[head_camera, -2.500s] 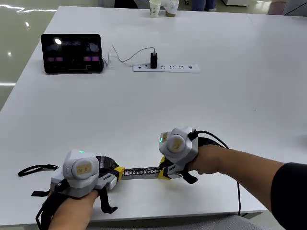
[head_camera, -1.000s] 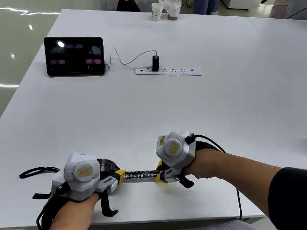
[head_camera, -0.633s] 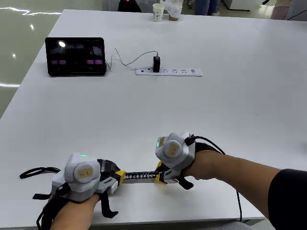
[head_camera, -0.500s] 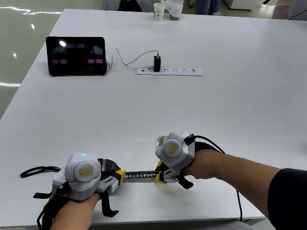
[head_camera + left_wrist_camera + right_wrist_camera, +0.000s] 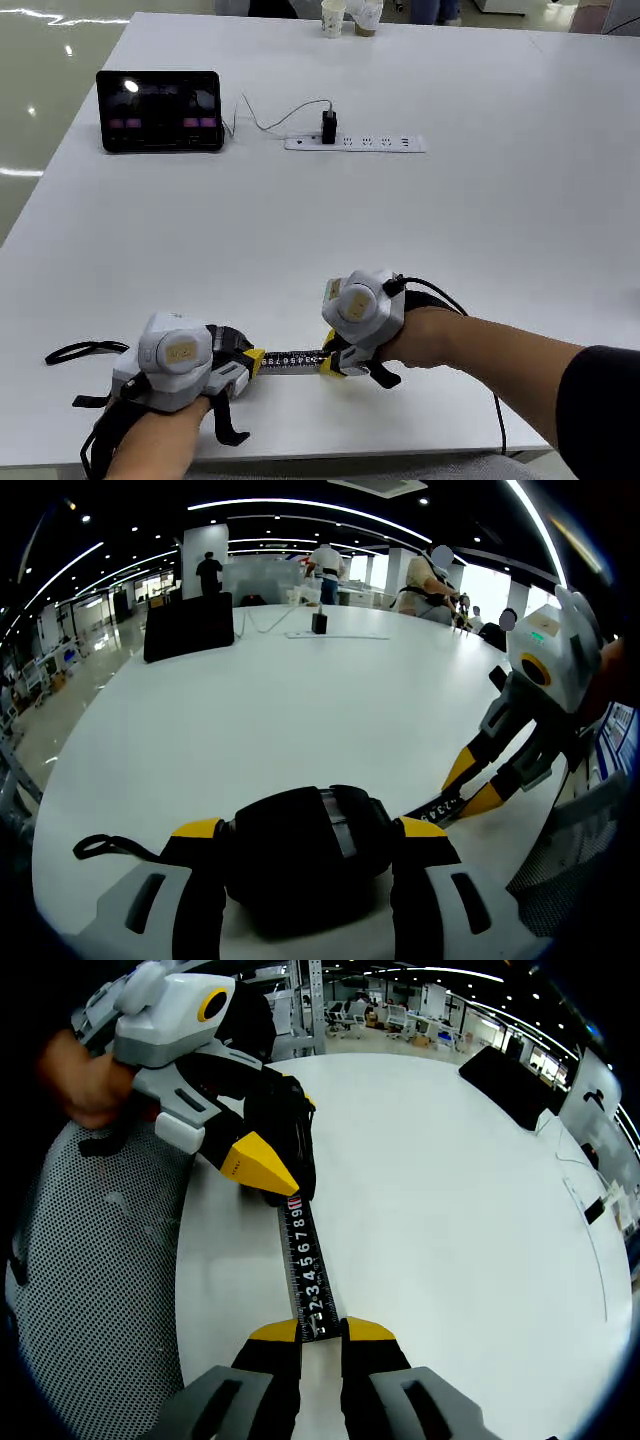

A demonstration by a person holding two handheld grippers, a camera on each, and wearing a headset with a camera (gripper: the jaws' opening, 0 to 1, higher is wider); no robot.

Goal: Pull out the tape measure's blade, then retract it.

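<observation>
Blade [image 5: 305, 1260] out a short way, near the worktop's [image 5: 450, 200] front edge.
The tape measure case [image 5: 300, 855] is clamped by the left hand-held gripper [image 5: 310, 828]; the blade tip is pinched by the right hand-held gripper [image 5: 322, 1330]. Pull-out is judged barely begun: a straight rightward draw is needed.

The white table [image 5: 480, 210] carries the tape measure [image 5: 300, 865] near its front edge, clamped in the left claw [image 5: 310, 832]. The blade [image 5: 304, 1255] runs along the top to the right claw [image 5: 320, 1332], which pinches it. A black strap [image 5: 80, 350] lies left of the left claw. Far ahead of both claws are a dark tablet [image 5: 160, 110], a power strip [image 5: 370, 144] with a black plug [image 5: 327, 127] and thin cable [image 5: 275, 118], and paper cups [image 5: 333, 17] beyond.
</observation>
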